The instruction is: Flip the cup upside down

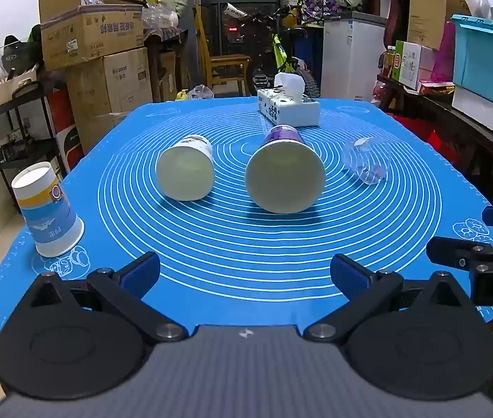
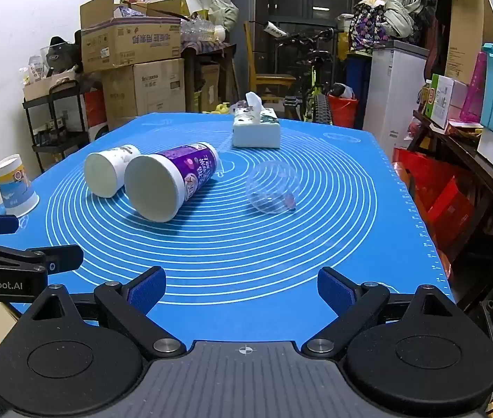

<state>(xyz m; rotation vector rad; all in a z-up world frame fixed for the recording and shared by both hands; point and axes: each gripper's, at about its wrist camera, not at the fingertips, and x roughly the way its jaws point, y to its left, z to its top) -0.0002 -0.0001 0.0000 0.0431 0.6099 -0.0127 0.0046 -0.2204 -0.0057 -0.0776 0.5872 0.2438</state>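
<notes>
Three cups lie on their sides on the blue mat [image 1: 246, 244]: a white paper cup [image 1: 185, 167] [image 2: 108, 170], a taller purple-and-white cup [image 1: 284, 170] [image 2: 169, 181] and a clear plastic cup [image 1: 368, 163] [image 2: 272, 188]. Their mouths or bases face me. A blue-and-yellow paper cup [image 1: 49, 210] [image 2: 14, 184] stands upside down at the mat's left edge. My left gripper [image 1: 244, 271] is open and empty near the front edge. My right gripper [image 2: 241, 287] is open and empty beside it; its fingers [image 1: 462, 254] show in the left wrist view.
A white tissue box [image 1: 288, 106] [image 2: 256, 129] sits at the far side of the mat. Cardboard boxes [image 1: 89, 31], a black rack [image 1: 20, 122], a bicycle, a white cabinet [image 1: 351, 52] and cluttered shelves [image 2: 472, 122] surround the table.
</notes>
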